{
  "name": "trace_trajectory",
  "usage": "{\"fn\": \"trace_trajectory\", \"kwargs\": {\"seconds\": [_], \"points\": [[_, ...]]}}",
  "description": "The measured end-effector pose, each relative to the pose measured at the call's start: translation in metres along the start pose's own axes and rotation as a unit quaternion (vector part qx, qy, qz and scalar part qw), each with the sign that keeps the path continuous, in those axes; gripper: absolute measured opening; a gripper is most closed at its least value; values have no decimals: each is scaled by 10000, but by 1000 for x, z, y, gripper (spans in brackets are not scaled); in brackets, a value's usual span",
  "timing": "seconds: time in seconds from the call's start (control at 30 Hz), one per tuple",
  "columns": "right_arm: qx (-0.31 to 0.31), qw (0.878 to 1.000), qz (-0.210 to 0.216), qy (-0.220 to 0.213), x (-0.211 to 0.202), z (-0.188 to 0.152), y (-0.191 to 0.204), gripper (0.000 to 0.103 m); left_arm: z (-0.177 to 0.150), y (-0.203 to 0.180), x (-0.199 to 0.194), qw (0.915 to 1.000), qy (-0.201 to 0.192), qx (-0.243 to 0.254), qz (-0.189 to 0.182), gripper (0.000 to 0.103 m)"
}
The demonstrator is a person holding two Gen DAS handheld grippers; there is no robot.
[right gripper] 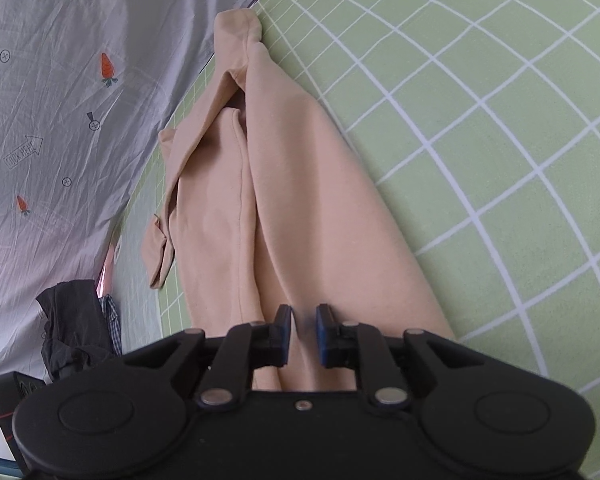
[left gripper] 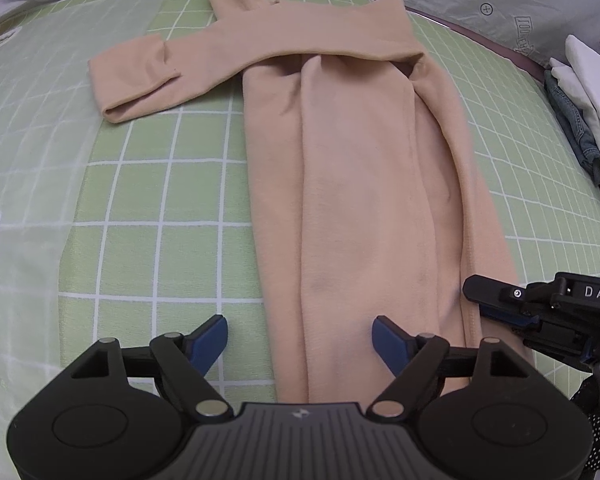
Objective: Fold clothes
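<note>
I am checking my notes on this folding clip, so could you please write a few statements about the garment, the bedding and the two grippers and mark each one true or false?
1. The beige garment lies on a green checked sheet. True.
2. The left gripper has its jaws clamped on the garment. False: its jaws stand wide apart, with nothing pinched.
3. One sleeve stretches sideways off the garment onto the sheet. True.
4. The grey cover is printed with strawberries. False: it shows small orange carrots.
5. The right gripper has its jaws spread wide. False: only a narrow gap shows between them, right above the garment.
</note>
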State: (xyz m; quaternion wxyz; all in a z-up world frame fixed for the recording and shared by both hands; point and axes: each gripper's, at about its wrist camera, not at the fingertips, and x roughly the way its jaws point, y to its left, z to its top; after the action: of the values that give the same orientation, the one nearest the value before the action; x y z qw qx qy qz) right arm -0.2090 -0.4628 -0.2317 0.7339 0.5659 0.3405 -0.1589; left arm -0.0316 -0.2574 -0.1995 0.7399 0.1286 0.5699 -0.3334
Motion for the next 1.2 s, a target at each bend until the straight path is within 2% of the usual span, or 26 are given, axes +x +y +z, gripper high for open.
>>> {"fn": "trace_trajectory", "kwargs": {"seconds": [0.13,0.27,0.43,0.57,0.63,0.67,0.77,0.87,0.97,1.03,1.07,1.13,1.2], "points": [[704,9971,274,42,-1,2,-16,14,1,0,1,10000,17,-10,-28,85],[1361,9892,539,87,-1,1,-29,15,2,-2,3,10000,39,0,-52,89],[2168,9718,919,158,1,-4,-41,28,2,-7,6,9999,79,111,-60,97],[1636,9833,747,261,-4,2,-23,39,2,-15,10,9992,161,352,52,99],[1353,9882,701,168,-9,6,-14,54,4,-14,10,9992,201,357,40,99],[1351,9882,694,181,-8,8,-14,56,6,-13,10,9992,226,332,14,99],[1365,9880,680,256,-5,12,-17,51,12,-4,9,9993,356,87,-86,99],[1045,9925,585,247,-8,17,-5,59,23,16,-4,9990,267,-311,-189,99],[414,9980,479,45,-16,27,16,78,37,39,-22,9973,-41,-714,-154,99],[-84,9995,301,-109,-22,35,34,98,49,56,-32,9943,-248,-1040,-49,99],[-405,9987,188,-235,-25,41,44,103,55,66,-37,9917,-342,-1242,19,99],[-1080,9926,-93,-552,-29,51,64,103,68,83,-40,9867,-461,-1552,142,99],[-1760,9790,-435,-935,-29,60,84,103,81,97,-41,9820,-571,-1781,266,99]]}}
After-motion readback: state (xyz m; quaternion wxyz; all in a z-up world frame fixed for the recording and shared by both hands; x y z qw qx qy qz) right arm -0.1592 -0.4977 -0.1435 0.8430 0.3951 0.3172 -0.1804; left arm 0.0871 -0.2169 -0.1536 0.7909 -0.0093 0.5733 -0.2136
